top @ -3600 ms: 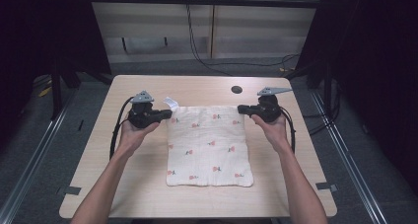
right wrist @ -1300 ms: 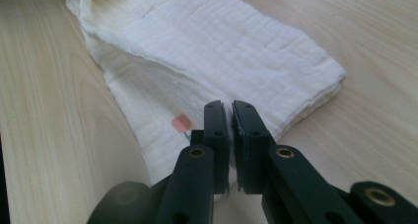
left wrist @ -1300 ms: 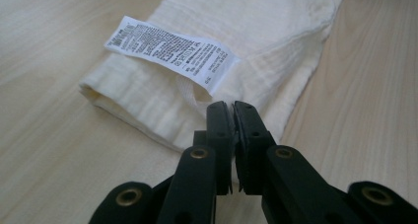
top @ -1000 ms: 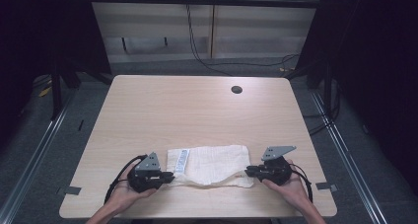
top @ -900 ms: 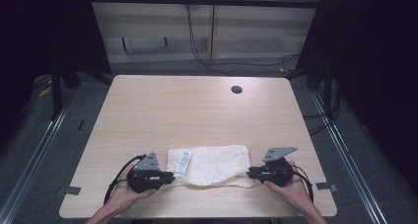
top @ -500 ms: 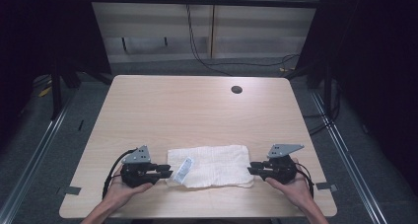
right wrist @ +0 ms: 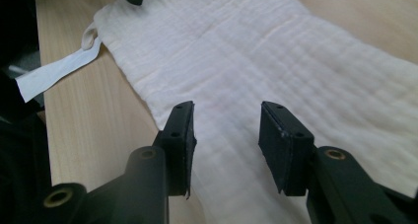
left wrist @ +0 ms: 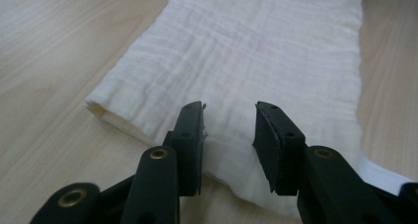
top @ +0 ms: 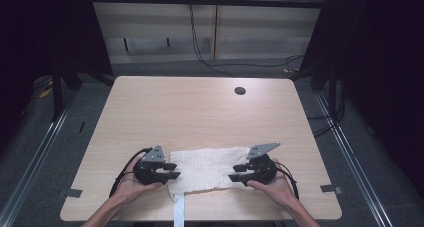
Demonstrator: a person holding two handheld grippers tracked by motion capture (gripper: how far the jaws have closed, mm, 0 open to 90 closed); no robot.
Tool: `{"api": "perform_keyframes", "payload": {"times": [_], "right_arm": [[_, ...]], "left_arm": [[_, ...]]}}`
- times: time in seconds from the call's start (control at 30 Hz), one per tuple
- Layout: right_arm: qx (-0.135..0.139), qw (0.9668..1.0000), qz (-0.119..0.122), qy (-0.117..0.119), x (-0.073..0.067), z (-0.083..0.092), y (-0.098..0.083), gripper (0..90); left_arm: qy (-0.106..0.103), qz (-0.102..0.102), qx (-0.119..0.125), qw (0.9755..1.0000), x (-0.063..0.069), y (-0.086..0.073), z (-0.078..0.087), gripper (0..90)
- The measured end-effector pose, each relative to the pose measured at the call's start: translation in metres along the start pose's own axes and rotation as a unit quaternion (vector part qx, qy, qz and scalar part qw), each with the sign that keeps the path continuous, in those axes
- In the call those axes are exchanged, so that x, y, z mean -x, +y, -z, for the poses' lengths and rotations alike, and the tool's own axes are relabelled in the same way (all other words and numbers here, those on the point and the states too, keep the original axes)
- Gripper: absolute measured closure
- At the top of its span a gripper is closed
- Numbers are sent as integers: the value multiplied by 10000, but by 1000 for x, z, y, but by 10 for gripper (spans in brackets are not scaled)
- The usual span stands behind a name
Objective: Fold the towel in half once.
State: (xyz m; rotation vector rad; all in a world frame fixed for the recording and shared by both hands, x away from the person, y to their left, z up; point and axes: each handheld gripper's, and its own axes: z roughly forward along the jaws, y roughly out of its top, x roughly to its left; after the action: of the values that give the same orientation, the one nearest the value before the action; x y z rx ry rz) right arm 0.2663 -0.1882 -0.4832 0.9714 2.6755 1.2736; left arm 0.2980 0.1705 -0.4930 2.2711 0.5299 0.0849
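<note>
High view: white folded muslin cloth (top: 207, 169) lying flat at 6 o'clock on pale wooden worktop (top: 200, 107), long axis running 9 to 3. Left gripper (top: 169, 171) at cloth's 9 o'clock end, right gripper (top: 239, 173) at 3 o'clock end, equally near. Both pairs of fingers apart, just been opening, cloth edge beneath but unclamped. White label strip (top: 178, 213) hanging over front edge; no readable writing.

Bare tabletop (top: 200, 112) beyond folded cloth (top: 205, 167), cable hole (top: 240, 91) far
</note>
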Motion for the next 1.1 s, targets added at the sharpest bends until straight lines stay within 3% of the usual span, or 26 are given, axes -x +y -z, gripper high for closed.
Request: {"api": "perform_keyframes", "payload": {"times": [0.07, 0.13, 0.2, 0.3, 0.33, 0.47, 0.6, 0.73, 0.83, 0.9, 1.03, 1.1], "right_arm": [[-102, 9999, 109, 21, -5, -6, 2, 573], [-108, 9998, 175, 44, -8, -10, 1, 565], [-228, 9992, 324, -92, -11, -14, 0, 562], [-353, 9986, 395, -67, -12, -15, -1, 580], [-442, 9980, 458, 38, -10, -17, -2, 592], [-479, 9969, 601, -170, -12, -16, -4, 687], [-433, 9973, 520, -284, -9, -11, -9, 802], [-465, 9972, 423, -414, -5, 2, -18, 833], [-419, 9979, 317, -391, 0, 10, -26, 845], [-521, 9968, 333, -499, 1, 15, -27, 838], [-532, 9974, 238, -416, 3, 15, -23, 722], [-352, 9986, 187, -358, 1, 17, -15, 689]], "left_arm": [[49, -69, -92, 9999, 1, -2, -3, 653], [180, -193, -125, 9996, 3, 0, -5, 738], [120, -221, -139, 9996, 3, 0, -7, 844], [95, -186, -133, 9997, 4, 2, -8, 870], [87, -163, -124, 9998, 4, 2, -8, 873], [44, -146, -118, 9998, 7, 4, -12, 874], [-23, -225, -133, 9997, 17, 9, -18, 873], [-198, -233, -105, 9995, 22, 13, -24, 874], [-353, -186, -103, 9991, 25, 16, -28, 873], [-483, -231, -164, 9984, 26, 19, -29, 843], [-549, -203, -118, 9982, 25, 22, -24, 786], [-503, -89, 150, 9986, 21, 27, -15, 747]]}}
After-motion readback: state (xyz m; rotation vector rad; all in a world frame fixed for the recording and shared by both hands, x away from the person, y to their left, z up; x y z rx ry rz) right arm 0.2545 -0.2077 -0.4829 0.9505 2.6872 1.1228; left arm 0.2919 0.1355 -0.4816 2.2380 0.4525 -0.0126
